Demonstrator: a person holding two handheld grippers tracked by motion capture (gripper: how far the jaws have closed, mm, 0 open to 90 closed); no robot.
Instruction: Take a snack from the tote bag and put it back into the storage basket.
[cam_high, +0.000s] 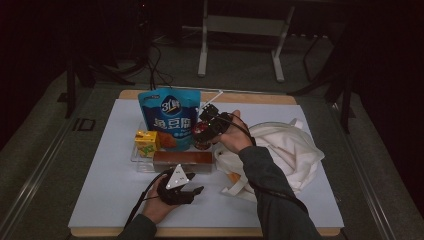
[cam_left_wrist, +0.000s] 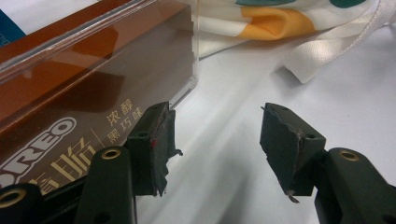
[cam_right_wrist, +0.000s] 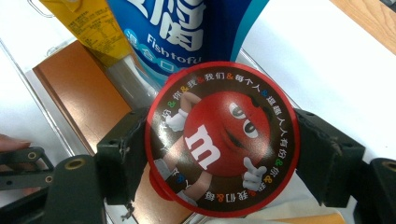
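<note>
Left gripper (cam_high: 192, 191), lower centre, rests with jaws apart, empty, by the glossy brown box (cam_high: 182, 161). Right gripper (cam_high: 202, 131), mid-frame, clamps the round red candy tub (cam_right_wrist: 221, 138) (slick lid): lift it straight, gently, clear of the blue pouch (cam_high: 170, 116), toward the soft white bag (cam_high: 285, 152).

— Open white table (cam_high: 105, 200) left and front of the left gripper (cam_high: 192, 191); nothing between its spread jaws.
— And further in?
— Blocked: brown box (cam_high: 182, 161) just beside, yellow carton (cam_high: 146, 142) and blue pouch (cam_high: 170, 117) packed behind in the clear tray (cam_high: 136, 159).
— Right side?
— Crowded by the white bag (cam_high: 290, 152), close against the tray.
</note>
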